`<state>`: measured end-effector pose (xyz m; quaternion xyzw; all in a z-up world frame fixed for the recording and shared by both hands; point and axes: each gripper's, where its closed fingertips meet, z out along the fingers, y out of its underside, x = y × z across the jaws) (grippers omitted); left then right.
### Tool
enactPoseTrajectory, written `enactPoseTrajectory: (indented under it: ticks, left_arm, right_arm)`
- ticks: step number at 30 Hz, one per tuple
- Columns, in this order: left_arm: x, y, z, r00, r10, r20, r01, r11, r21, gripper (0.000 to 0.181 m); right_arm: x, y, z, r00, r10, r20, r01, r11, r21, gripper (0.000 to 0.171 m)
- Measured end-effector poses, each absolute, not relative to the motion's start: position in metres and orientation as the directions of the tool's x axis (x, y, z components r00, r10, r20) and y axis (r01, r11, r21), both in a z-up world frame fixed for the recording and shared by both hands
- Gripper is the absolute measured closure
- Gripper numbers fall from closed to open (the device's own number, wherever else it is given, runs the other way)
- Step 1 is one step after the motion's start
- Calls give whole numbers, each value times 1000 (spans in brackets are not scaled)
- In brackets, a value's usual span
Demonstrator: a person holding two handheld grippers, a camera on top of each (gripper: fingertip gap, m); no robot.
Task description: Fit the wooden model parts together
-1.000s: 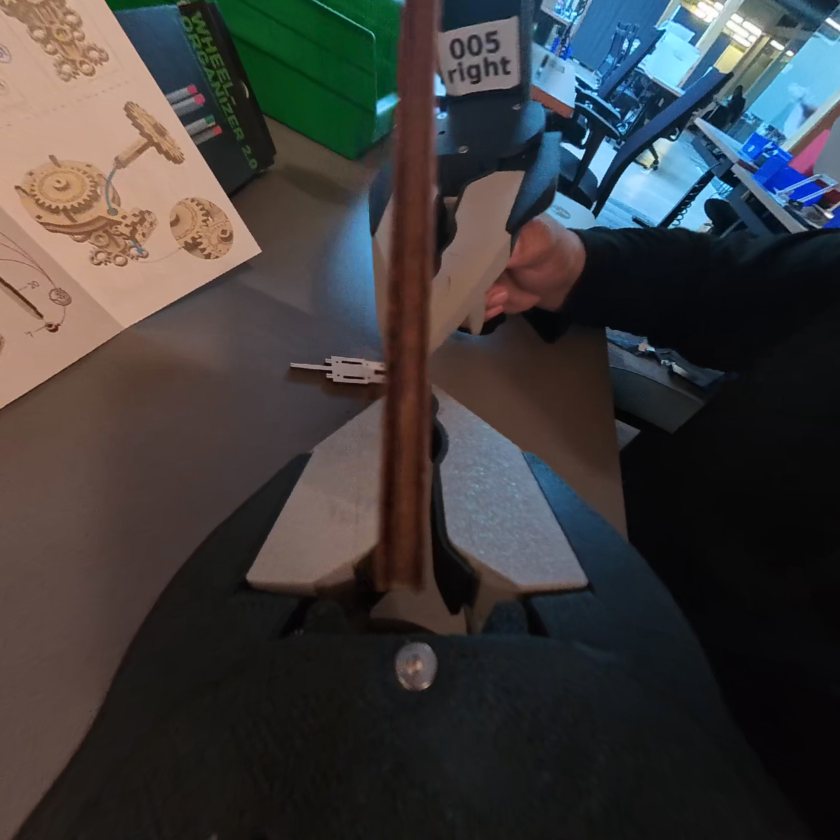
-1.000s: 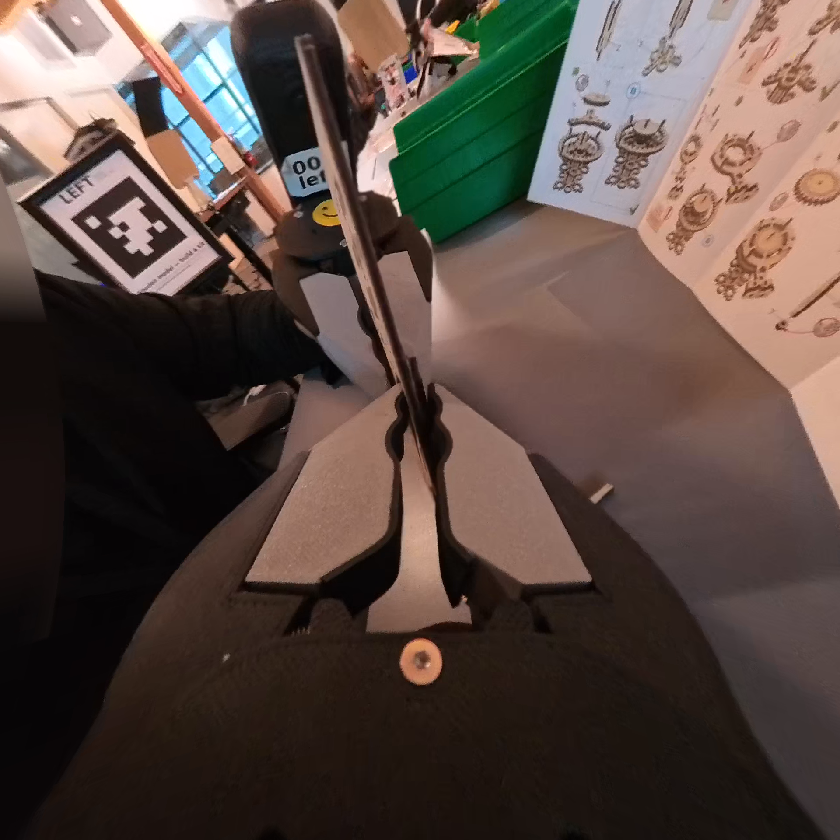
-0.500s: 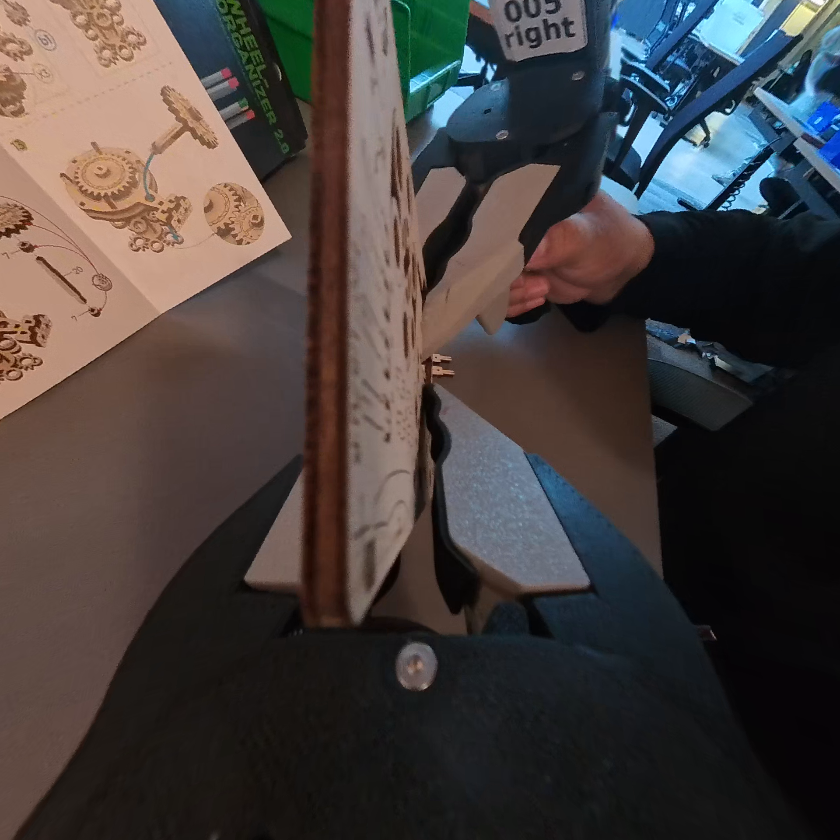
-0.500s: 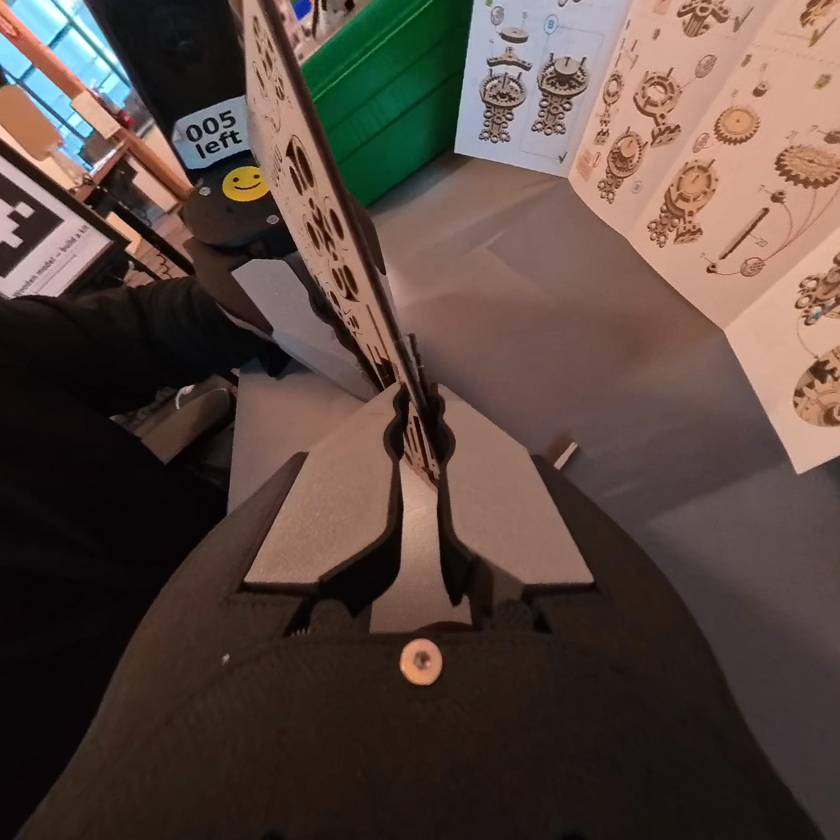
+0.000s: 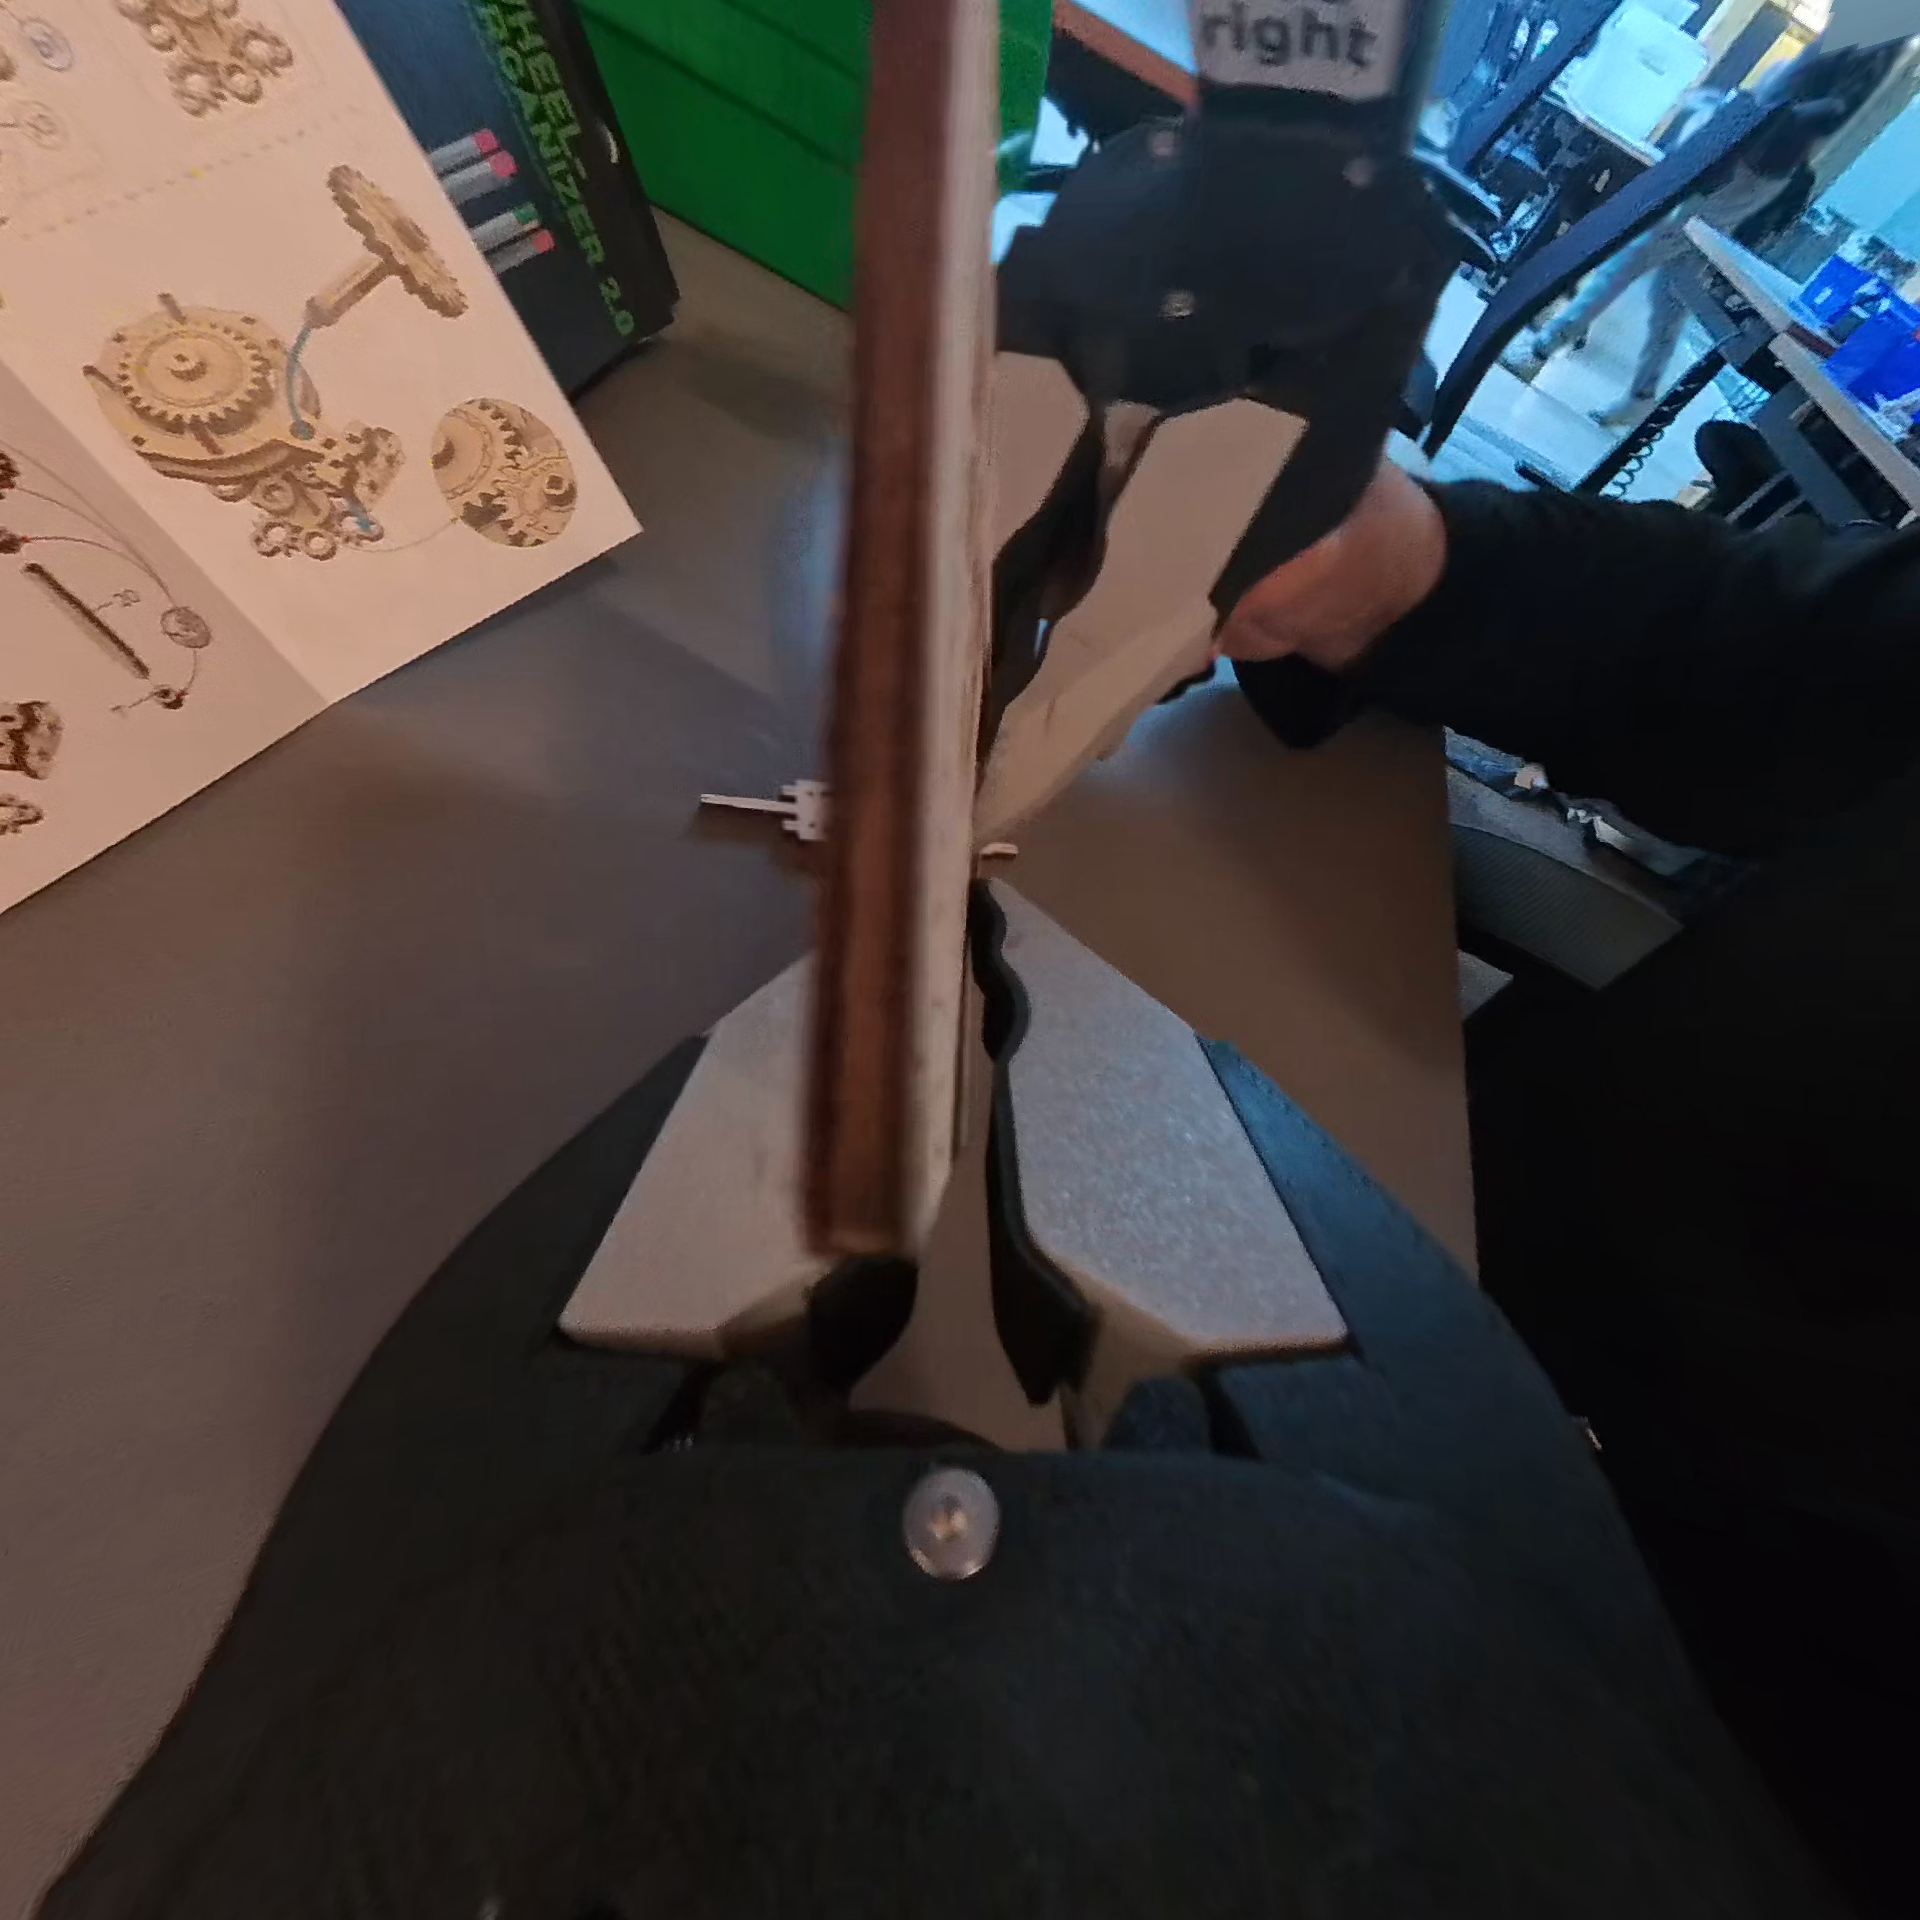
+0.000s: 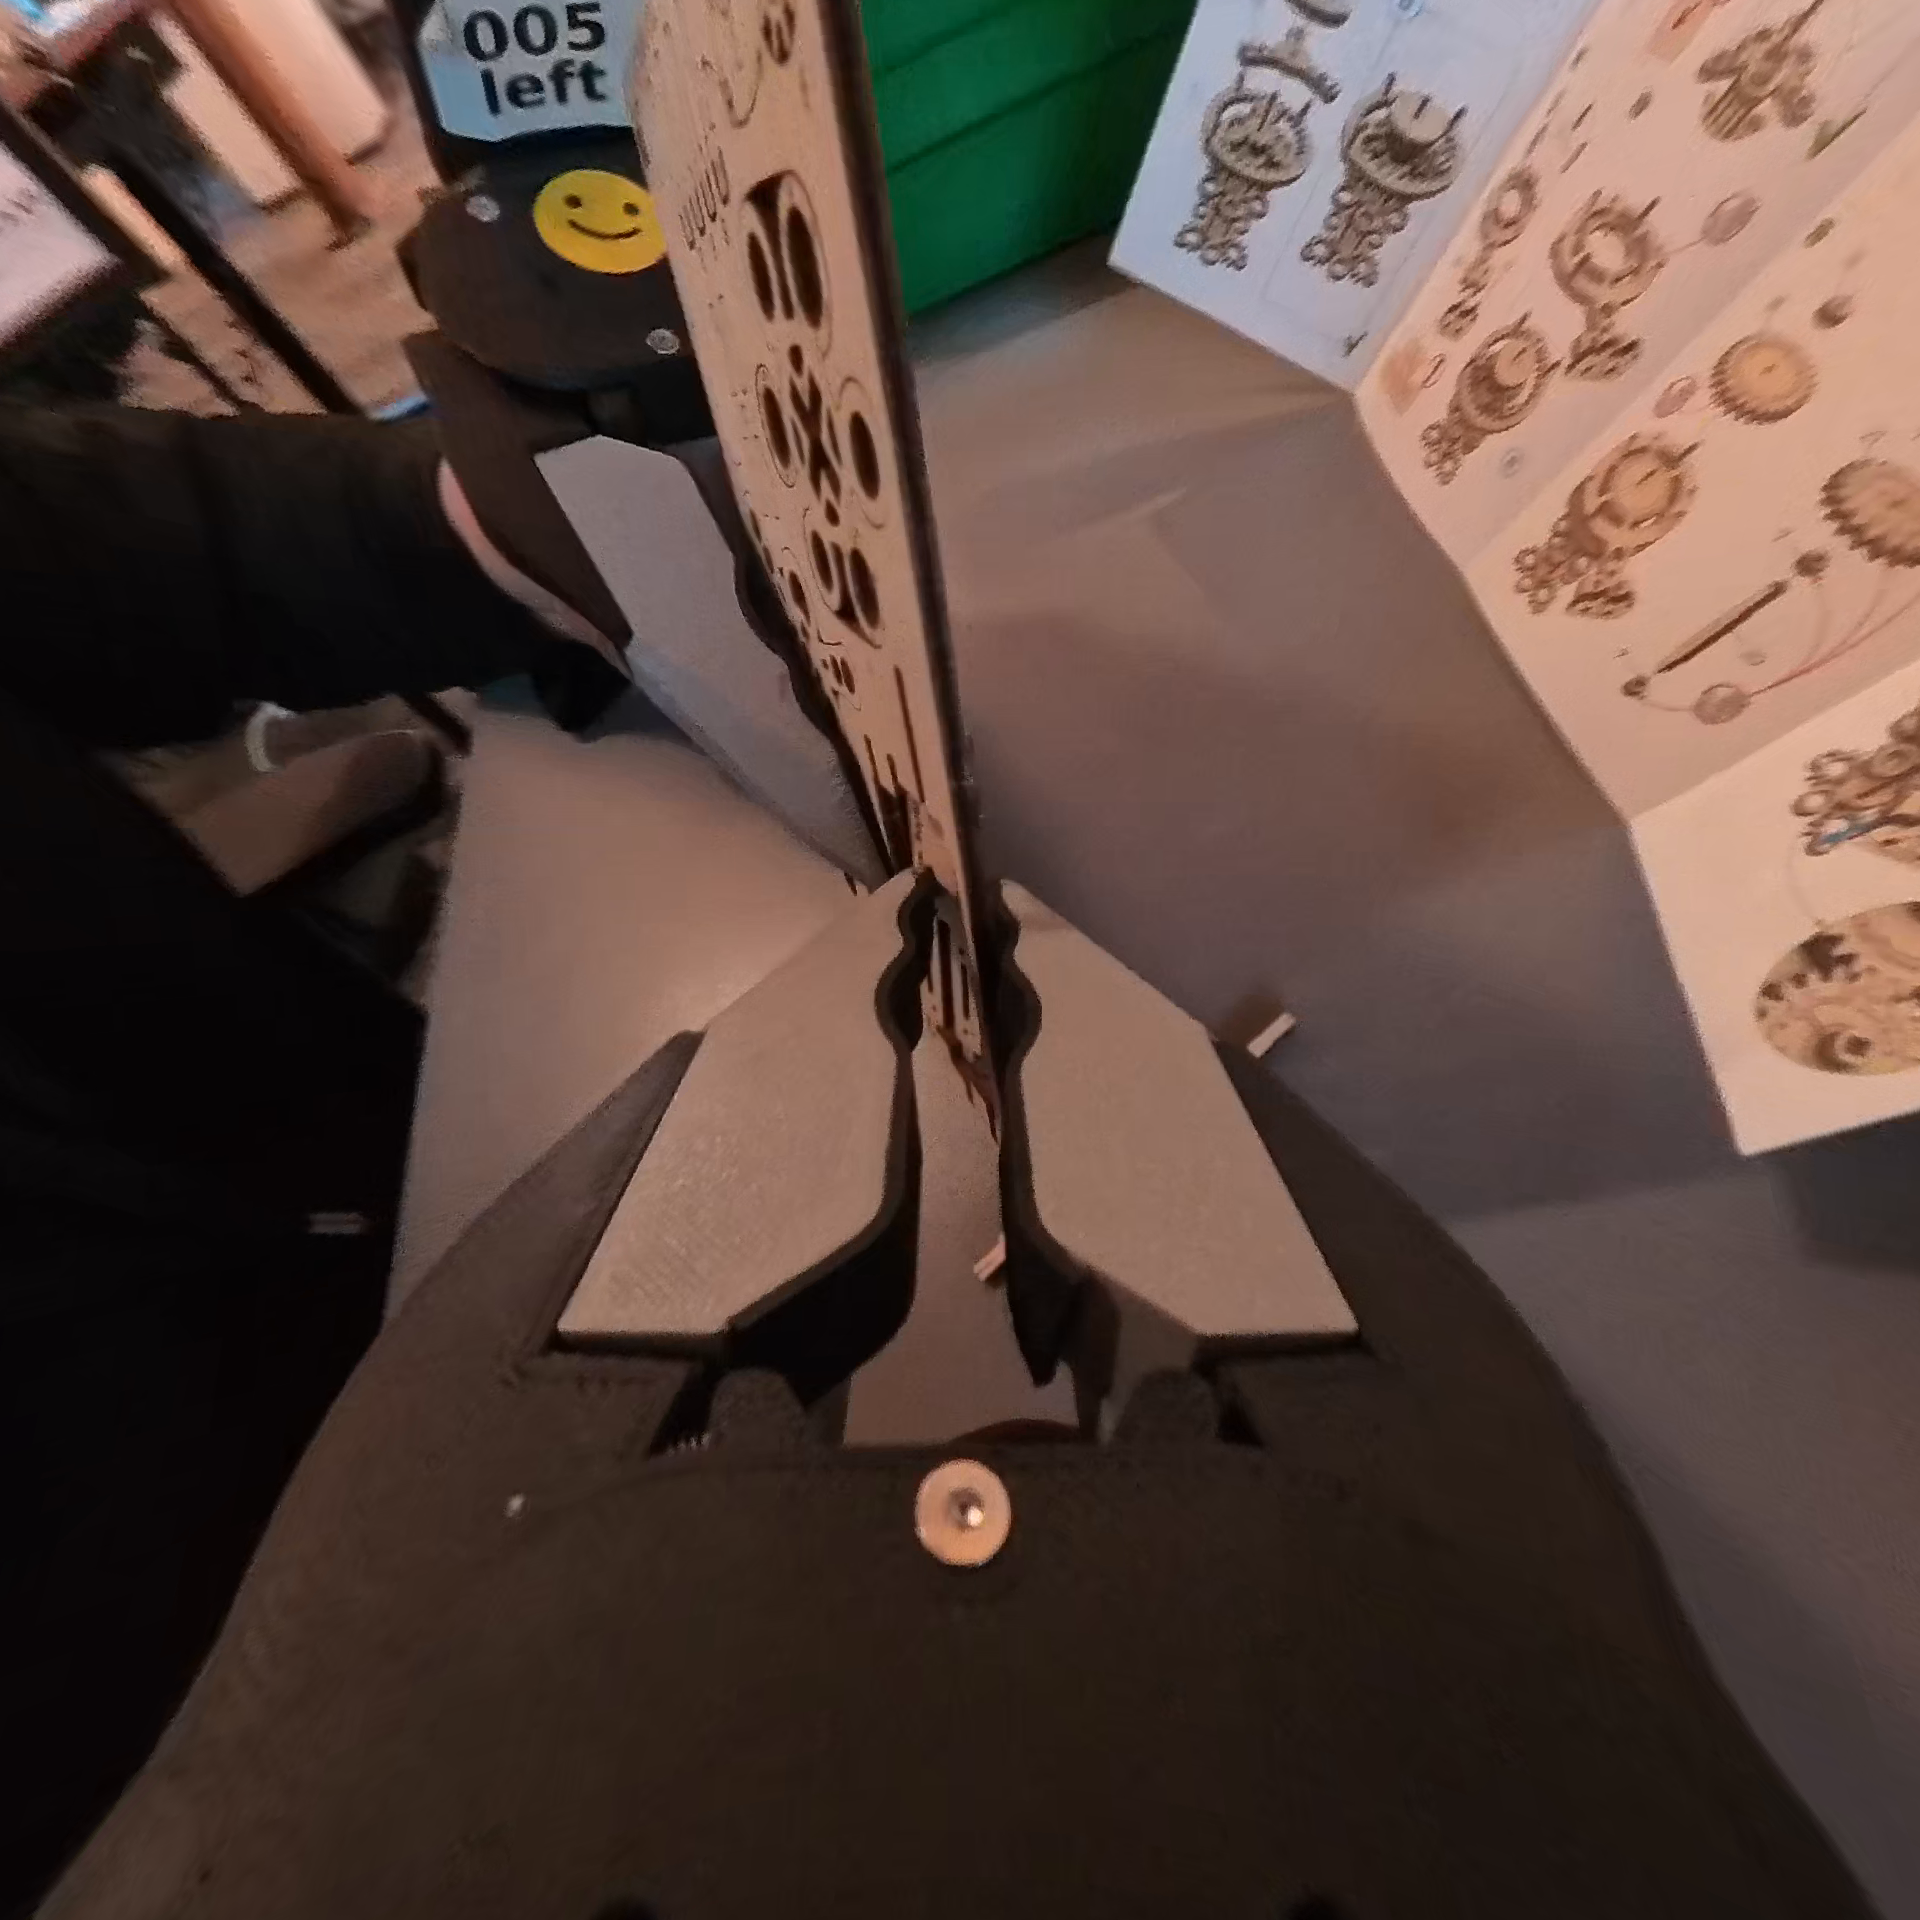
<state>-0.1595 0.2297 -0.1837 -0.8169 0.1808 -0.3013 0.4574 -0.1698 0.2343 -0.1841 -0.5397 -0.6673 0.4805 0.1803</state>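
**Wooden sheet pinched from both ends**

Grey tabletop (image 5: 416, 1039) runs under both grippers, with an office of chairs and desks blurred at 1 to 2 o'clock in the left wrist view.

Left gripper (image 5: 966, 914) pinches the wooden parts sheet (image 5: 904, 623) edge-on between its grey fingers (image 5: 1132, 1164); the sheet rises toward 12 o'clock and runs off the top, hiding most of the left finger. Right gripper (image 6: 956, 904) clamps the opposite end of the same sheet (image 6: 831, 468), whose cut-out face shows here, its upper part also cropped.

Each view catches the other gripper beyond the sheet: the right one (image 5: 1101, 665) at 1 o'clock, held by a hand (image 5: 1320, 592) in a dark sleeve, partly hidden by the wood.

On the table at 11 o'clock of the left fingertips lies a small pale wooden piece (image 5: 769, 805), half concealed behind the sheet. Folded instruction pages (image 5: 260, 416) stand at 10 o'clock, a dark box (image 5: 561, 187) and a green bin (image 5: 727, 125) behind them, all motion-blurred.
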Motion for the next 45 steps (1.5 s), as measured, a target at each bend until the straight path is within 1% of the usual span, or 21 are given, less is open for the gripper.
enactPoseTrajectory:
  ticks: [3, 9, 11, 13, 15, 19, 20, 22, 24, 33, 37, 45]
  left_arm:
    - [-165, 232, -182, 758, -551, 349, 14, -521, -854, 178]
    - [-166, 233, -183, 766, -543, 344, 14, -521, -853, 177]
    - [-165, 232, -181, 752, -555, 355, 20, -520, -854, 178]
    - [-159, 231, -182, 735, -574, 361, 13, -520, -854, 177]
    - [-157, 232, -184, 740, -577, 345, -5, -518, -855, 180]
    - [-160, 232, -187, 735, -561, 381, 22, -541, -841, 178]
    - [-160, 232, -187, 737, -560, 380, 22, -542, -840, 180]
    - [-160, 232, -187, 736, -560, 381, 21, -544, -839, 178]
    - [-159, 231, -188, 733, -561, 385, 21, -547, -837, 179]
    - [-157, 230, -190, 715, -567, 410, 32, -559, -829, 181]
    - [-156, 229, -191, 713, -571, 407, 21, -563, -826, 179]
    - [-164, 231, -192, 735, -539, 410, 42, -569, -822, 179]
  right_arm:
    - [-175, 238, -182, -307, 927, -216, 521, -26, -853, 165]
    - [-177, 239, -183, -266, 940, -212, 526, -43, -849, 165]
    - [-174, 237, -181, -317, 915, -249, 520, -52, -853, 165]
    - [-169, 234, -182, -372, 870, -323, 536, -82, -840, 165]
    - [-164, 232, -186, -406, 849, -338, 555, -66, -830, 156]
    - [-163, 237, -201, -400, 896, -192, 577, 83, -812, 157]
    - [-164, 238, -202, -394, 903, -171, 576, 97, -812, 158]
    - [-164, 237, -202, -393, 897, -204, 581, 70, -811, 159]
    - [-162, 236, -202, -400, 883, -246, 589, 42, -807, 160]
    - [-160, 232, -205, -432, 854, -291, 589, 23, -808, 161]
    - [-159, 229, -206, -447, 826, -345, 601, -8, -799, 164]
    - [-167, 231, -210, -352, 863, -362, 623, -72, -779, 165]
